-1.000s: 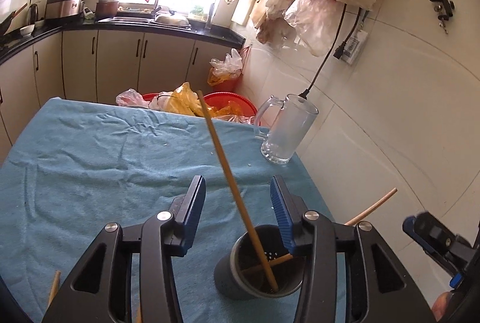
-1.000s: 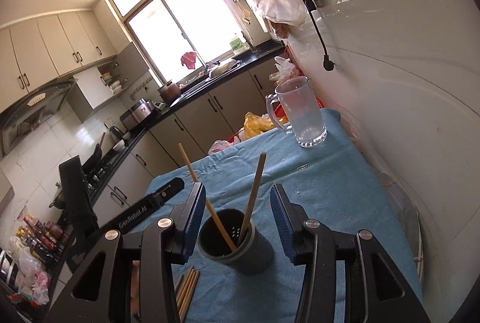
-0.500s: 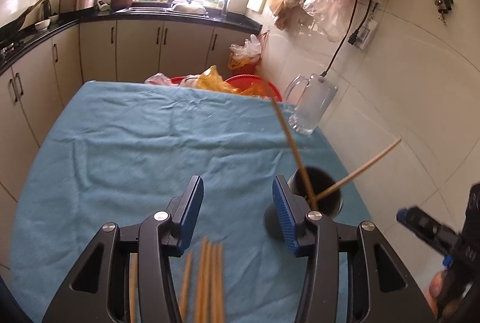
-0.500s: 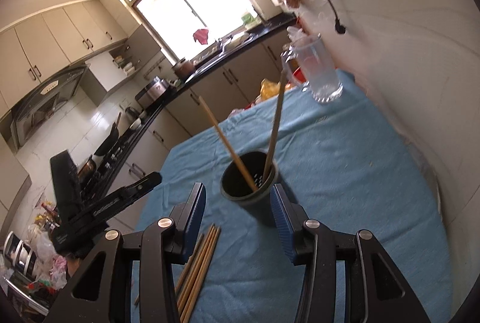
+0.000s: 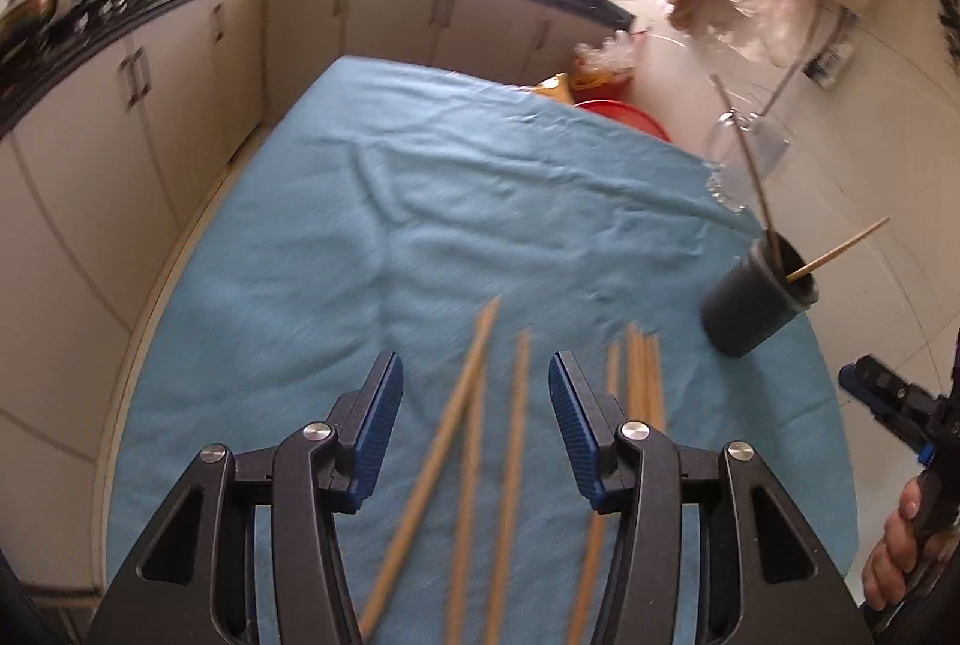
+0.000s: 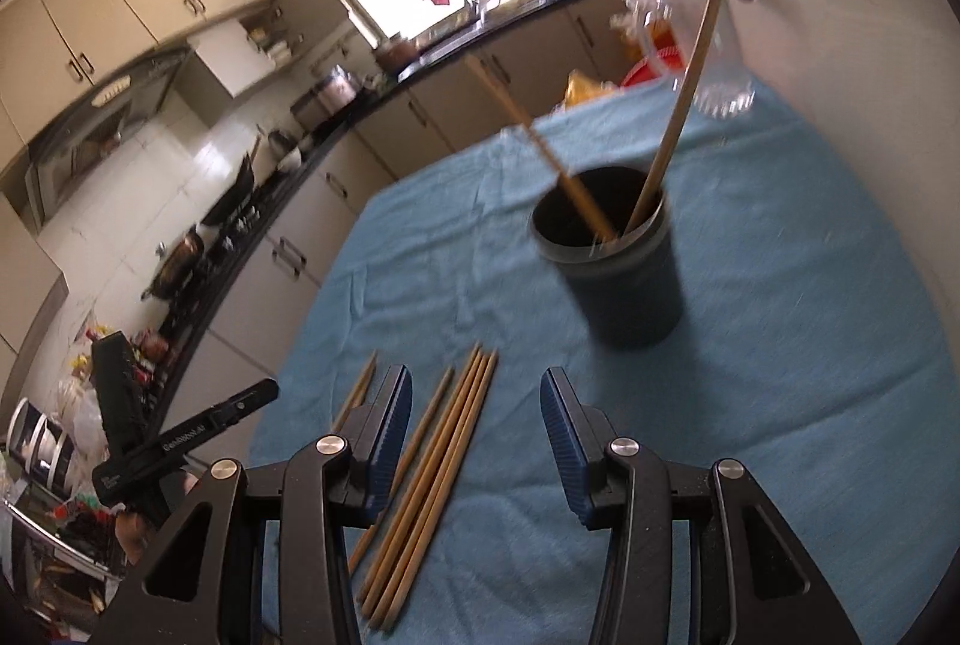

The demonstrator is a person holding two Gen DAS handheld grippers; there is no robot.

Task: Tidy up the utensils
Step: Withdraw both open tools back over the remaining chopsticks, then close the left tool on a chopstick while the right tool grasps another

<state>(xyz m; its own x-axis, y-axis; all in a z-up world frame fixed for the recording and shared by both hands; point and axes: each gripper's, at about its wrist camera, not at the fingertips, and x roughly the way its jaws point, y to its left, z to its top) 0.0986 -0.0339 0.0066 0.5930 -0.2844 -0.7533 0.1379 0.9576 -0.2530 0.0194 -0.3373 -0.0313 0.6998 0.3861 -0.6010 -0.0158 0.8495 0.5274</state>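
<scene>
Blue cloth (image 5: 420, 201) covers table. Dark holder (image 6: 618, 255), two chopsticks in it, at 1 o'clock of loose chopsticks (image 6: 444, 459). Left gripper (image 5: 474, 426) just widening, part-open, empty above chopsticks. Right gripper (image 6: 477, 438) part-open, empty, same.

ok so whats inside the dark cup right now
Two wooden chopsticks stand in the dark cup, leaning apart, their upper ends sticking out above the rim. Their lower tips and the cup's bottom are hidden by its dark wall.

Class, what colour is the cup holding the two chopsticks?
Dark grey cup, seen best in the right wrist view.
</scene>
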